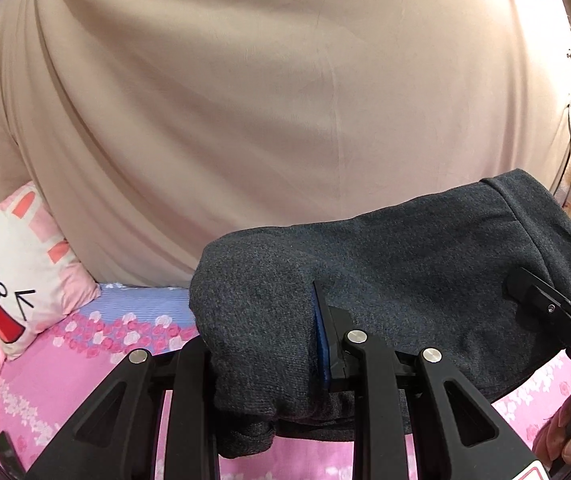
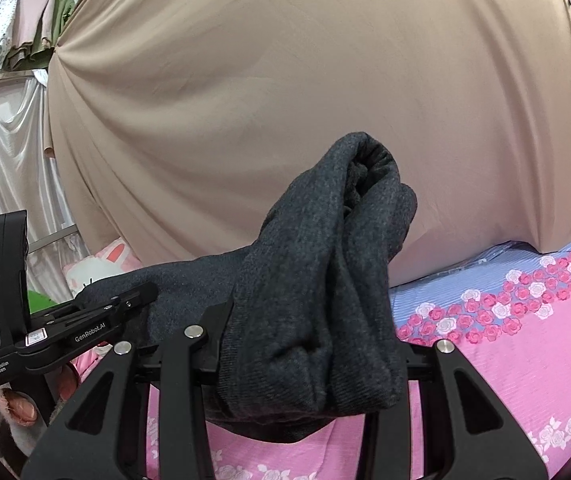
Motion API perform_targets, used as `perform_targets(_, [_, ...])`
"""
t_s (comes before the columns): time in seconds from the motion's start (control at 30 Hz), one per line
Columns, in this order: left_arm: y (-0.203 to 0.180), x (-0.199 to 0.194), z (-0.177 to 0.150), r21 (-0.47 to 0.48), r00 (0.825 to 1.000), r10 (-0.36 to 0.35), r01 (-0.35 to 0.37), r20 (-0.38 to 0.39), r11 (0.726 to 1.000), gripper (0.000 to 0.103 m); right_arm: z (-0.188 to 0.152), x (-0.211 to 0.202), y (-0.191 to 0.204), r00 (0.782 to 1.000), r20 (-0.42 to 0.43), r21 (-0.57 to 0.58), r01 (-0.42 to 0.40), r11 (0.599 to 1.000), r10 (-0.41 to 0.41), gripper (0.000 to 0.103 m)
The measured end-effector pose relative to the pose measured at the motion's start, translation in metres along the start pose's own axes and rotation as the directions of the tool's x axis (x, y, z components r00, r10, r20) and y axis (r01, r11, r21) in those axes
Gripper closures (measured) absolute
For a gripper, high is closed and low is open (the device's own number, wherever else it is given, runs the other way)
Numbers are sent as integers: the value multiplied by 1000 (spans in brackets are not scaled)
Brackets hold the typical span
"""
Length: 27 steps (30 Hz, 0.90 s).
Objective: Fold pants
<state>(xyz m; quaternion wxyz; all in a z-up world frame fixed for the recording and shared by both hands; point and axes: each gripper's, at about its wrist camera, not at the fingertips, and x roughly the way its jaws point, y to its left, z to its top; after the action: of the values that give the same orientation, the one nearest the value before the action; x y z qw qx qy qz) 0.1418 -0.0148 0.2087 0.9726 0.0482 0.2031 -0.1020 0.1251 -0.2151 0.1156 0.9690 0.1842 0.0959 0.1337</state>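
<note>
With both tongs clamped on the grey pants, left tongs at 6 o'clock, right tongs at 6, bundle hangs above the bed. Likely mid-carry; next: lower flat, release evenly.

My left gripper and right gripper are both clamped on cloth, held level, side by side.

Each wrist view looks forward along its own fingers, close up. Both share the dark pants, beige drape and floral sheet.
</note>
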Motion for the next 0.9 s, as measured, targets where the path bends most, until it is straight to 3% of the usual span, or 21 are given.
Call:
perform_targets(0.5, [-10, 89, -9, 0, 997, 18, -18, -71, 1000, 81, -18, 72, -53, 993, -101, 44, 56, 997, -52, 67])
perform_targets(0.9, [-8, 162, -42, -1, 984, 15, -15, -180, 1000, 81, -53, 116, -84, 973, -209, 50, 114, 992, -101, 67])
